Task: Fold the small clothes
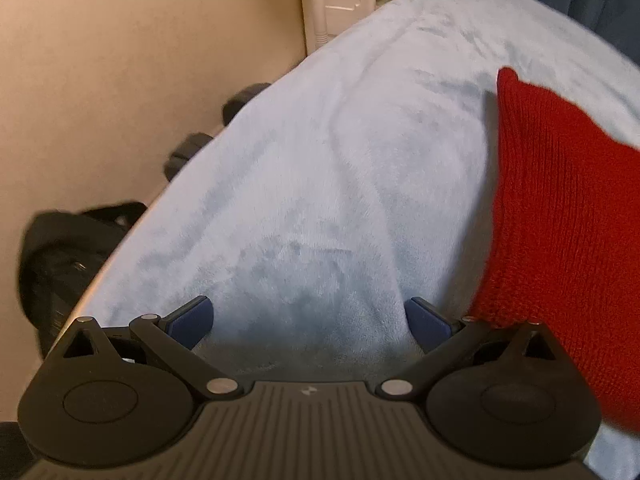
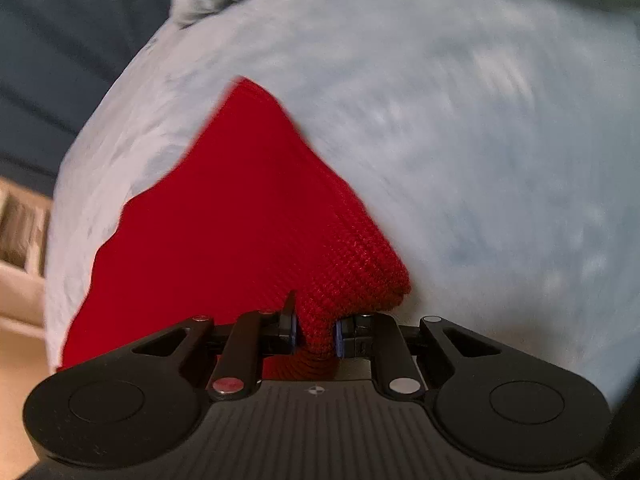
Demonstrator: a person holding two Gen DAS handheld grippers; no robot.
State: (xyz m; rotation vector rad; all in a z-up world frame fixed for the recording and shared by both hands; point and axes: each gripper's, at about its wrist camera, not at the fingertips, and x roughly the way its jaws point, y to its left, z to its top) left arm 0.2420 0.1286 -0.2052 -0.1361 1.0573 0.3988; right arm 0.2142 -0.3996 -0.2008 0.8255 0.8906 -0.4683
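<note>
Left view: the left gripper (image 1: pixel 310 320) is wide open and holds nothing. It hangs over the blue blanket (image 1: pixel 320 184), and the red cloth (image 1: pixel 560 208) is on its right.

Right view: the right gripper (image 2: pixel 316 332) pinches a corner of the red cloth (image 2: pixel 224 216). A fold looks started. Next, the left one should probably grab another corner.

Each claw (image 1: pixel 310 322) (image 2: pixel 316 328) is matt black – ribbed deck, round hubs, silver rivets (blue finger pads (image 1: pixel 192 320))
</note>
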